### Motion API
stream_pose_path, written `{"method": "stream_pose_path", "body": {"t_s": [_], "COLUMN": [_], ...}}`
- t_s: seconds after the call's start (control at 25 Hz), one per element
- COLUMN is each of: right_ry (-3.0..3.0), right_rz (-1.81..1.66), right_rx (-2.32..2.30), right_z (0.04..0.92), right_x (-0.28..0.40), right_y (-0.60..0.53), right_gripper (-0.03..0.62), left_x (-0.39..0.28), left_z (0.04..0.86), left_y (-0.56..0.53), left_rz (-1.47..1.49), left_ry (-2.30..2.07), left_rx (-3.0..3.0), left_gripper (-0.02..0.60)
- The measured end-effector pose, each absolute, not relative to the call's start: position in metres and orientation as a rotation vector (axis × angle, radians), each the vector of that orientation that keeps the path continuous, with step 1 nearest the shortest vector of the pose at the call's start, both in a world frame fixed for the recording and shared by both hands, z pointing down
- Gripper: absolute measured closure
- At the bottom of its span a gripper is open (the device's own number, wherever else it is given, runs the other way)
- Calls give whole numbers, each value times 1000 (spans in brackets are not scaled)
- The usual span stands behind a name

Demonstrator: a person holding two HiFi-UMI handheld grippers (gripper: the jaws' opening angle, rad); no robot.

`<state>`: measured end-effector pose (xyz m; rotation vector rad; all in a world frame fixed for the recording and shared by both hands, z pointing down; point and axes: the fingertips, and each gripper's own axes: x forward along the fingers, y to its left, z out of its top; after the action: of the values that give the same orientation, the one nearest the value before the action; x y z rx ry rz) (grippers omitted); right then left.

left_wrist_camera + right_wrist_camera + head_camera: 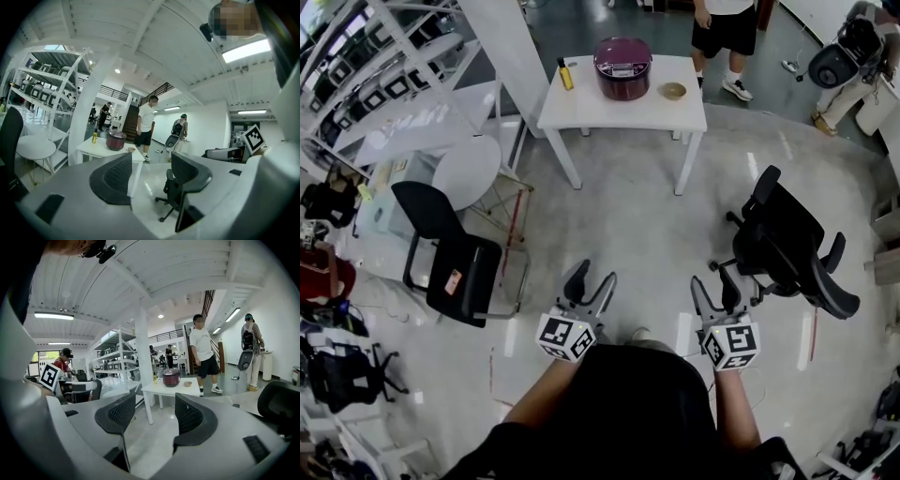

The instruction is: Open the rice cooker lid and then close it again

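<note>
Deep maroon rice cooker (622, 67), with a paler panel on its lid. White table (581, 112) under it. Yellow bottle (565, 74) with a dark cap, tan bowl (673, 91). Floor (628, 225) glossy pale grey. Black office chair (787, 246); another black chair (455, 267), this one with an orange tag. Left gripper (595, 277) and right gripper (712, 279) both grey, black inside the jaws, each with a cube (565, 337) patterned in black-and-white square markers.

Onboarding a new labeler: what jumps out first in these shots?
The dark red rice cooker, lid shut, on the white table at the head view's top, flanked by a yellow bottle and a small bowl. Nearer, the left gripper and right gripper hang open and empty over the floor, far from the table.
</note>
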<state>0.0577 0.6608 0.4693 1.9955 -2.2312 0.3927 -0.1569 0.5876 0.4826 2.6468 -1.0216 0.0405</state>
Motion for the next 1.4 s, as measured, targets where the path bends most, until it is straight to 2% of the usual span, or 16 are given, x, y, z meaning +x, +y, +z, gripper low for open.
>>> {"method": "stream_pose_path", "body": {"t_s": [0.64,1.4], "right_ry": [-2268,-2167], "right_rz": [523,534], "right_rx": [1946,1996], "right_z": [492,487], "right_x": [58,96], "right_y": [605,317], "right_gripper": [362,362], "left_x": [-146,-81], "left_z": [492,489], "left_y": [529,240], "left_rz": [41,-21], "left_ry": [-1033,-837], "left_rx": [2656,2666], "left_gripper": [336,337]}}
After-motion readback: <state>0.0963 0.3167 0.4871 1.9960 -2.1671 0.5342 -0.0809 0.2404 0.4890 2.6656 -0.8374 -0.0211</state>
